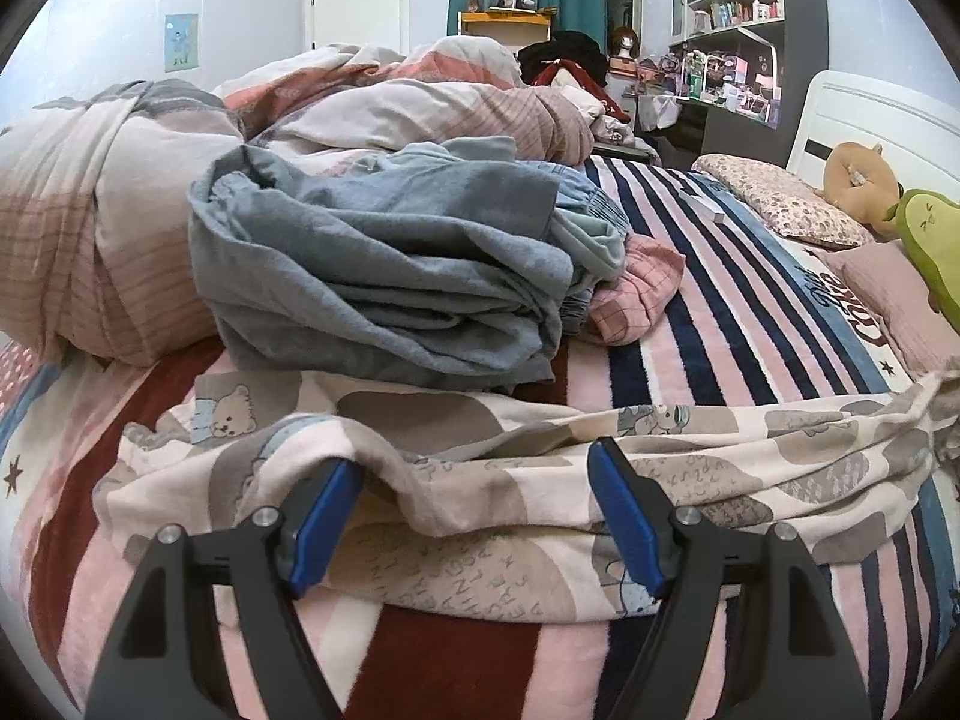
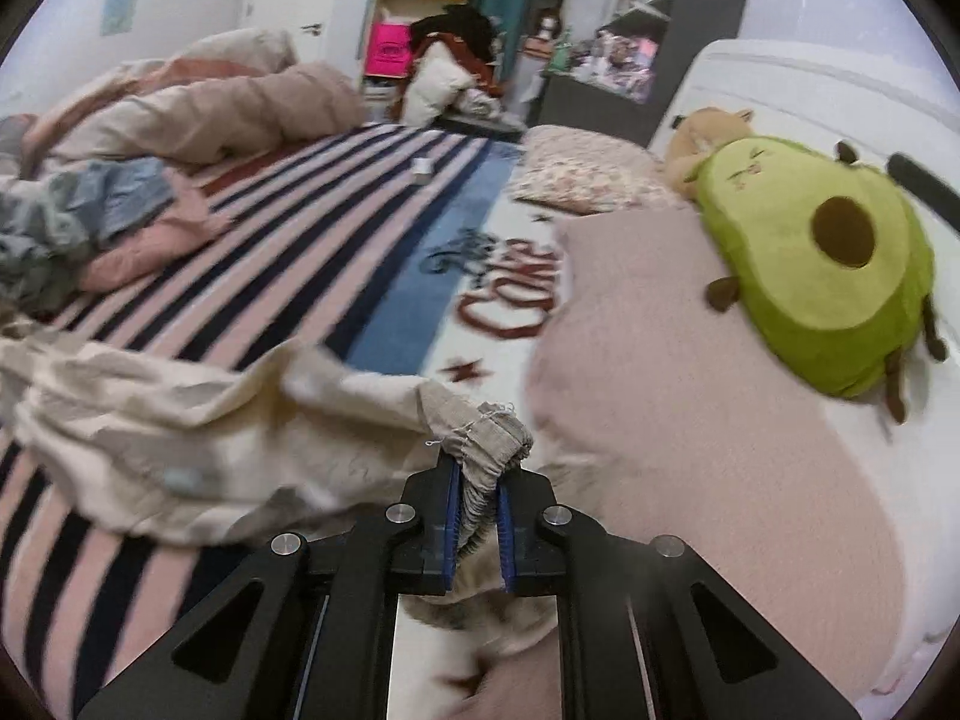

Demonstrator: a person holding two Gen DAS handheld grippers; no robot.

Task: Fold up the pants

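Observation:
The pants [image 1: 480,438] are cream with a bear print and grey-brown patches. They lie spread sideways across the striped bed cover, right in front of me. My left gripper [image 1: 474,480] is open; its blue pads [image 1: 327,510] stand wide apart, with a loose fold of the pants lying between them and over the left tip. In the right wrist view the pants [image 2: 180,420] trail off to the left, blurred. My right gripper [image 2: 480,474] is shut on a bunched, gathered edge of the pants [image 2: 486,432], lifted a little off the bed.
A heap of grey-blue clothes [image 1: 390,264] sits just behind the pants, with a rolled duvet [image 1: 90,228] to its left. A pink pillow [image 2: 690,420], an avocado plush [image 2: 828,276] and a floral pillow [image 2: 576,174] lie to the right by the white headboard [image 2: 810,90].

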